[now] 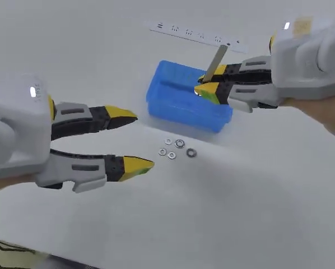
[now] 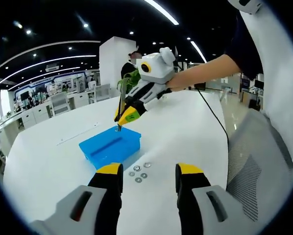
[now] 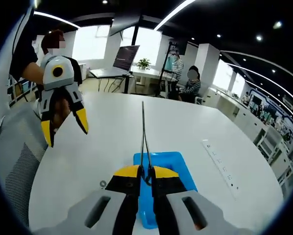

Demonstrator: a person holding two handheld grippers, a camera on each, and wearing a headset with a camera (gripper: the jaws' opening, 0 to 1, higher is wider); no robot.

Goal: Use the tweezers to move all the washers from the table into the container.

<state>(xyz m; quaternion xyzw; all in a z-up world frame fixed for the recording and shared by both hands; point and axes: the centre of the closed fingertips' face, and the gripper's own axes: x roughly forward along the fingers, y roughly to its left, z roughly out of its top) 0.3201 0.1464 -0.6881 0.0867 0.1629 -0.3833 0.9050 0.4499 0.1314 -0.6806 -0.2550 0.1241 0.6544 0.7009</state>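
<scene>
Right hand-held gripper [image 1: 200, 85] pinching tweezers [image 1: 217, 63] above blue container [image 1: 167, 95].
Five washers [image 1: 180, 144] lie clustered on the white worktop [image 1: 240, 213] just in front of the container, apart from both grippers. They are nearer the left hand-held gripper [image 1: 144, 140], whose jaws stand spread. The tweezer tips are too thin to tell whether they carry a washer.

Slim metal tweezers [image 1: 215, 64] stand tilted, tips down at the blue rectangular container's [image 1: 176, 101] far edge. Five small silver washers [image 1: 180, 144] lie clustered on the table just beside it.
</scene>
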